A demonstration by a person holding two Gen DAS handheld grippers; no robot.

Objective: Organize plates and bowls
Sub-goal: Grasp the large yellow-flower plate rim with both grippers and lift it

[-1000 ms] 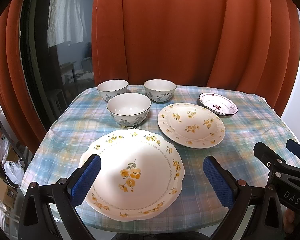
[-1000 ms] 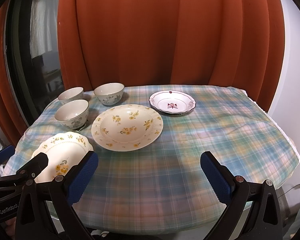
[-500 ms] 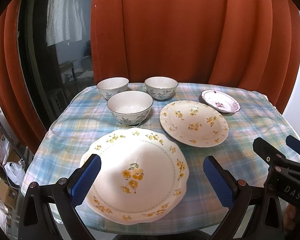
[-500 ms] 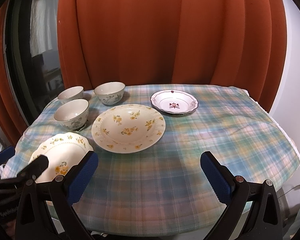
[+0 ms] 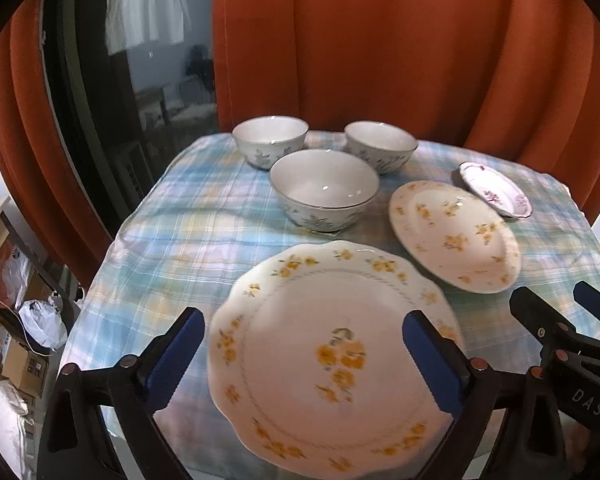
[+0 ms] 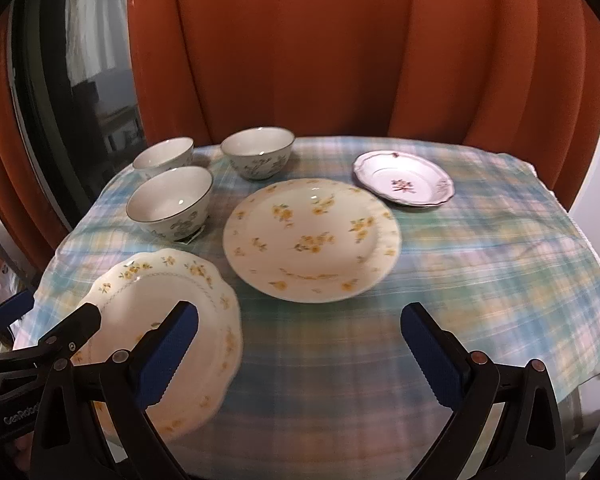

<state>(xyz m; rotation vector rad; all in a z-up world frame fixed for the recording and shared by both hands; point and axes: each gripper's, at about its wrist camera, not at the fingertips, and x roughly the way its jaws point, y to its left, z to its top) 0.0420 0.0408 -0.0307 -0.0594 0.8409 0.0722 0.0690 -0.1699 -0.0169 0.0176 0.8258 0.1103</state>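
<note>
Left wrist, scalloped plate (image 5: 300, 360) overhanging table edge (near side), jaws wide.

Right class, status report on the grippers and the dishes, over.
Left gripper open, jaws just narrowing, over big plate. Right gripper open, empty. Three bowls unstacked. Nothing blocking.

Three bowls (image 5: 324, 190) cluster at the table's (image 6: 480, 280) far left corner; three plates (image 6: 312, 240) run diagonally across it, nearest left to farthest right.
</note>
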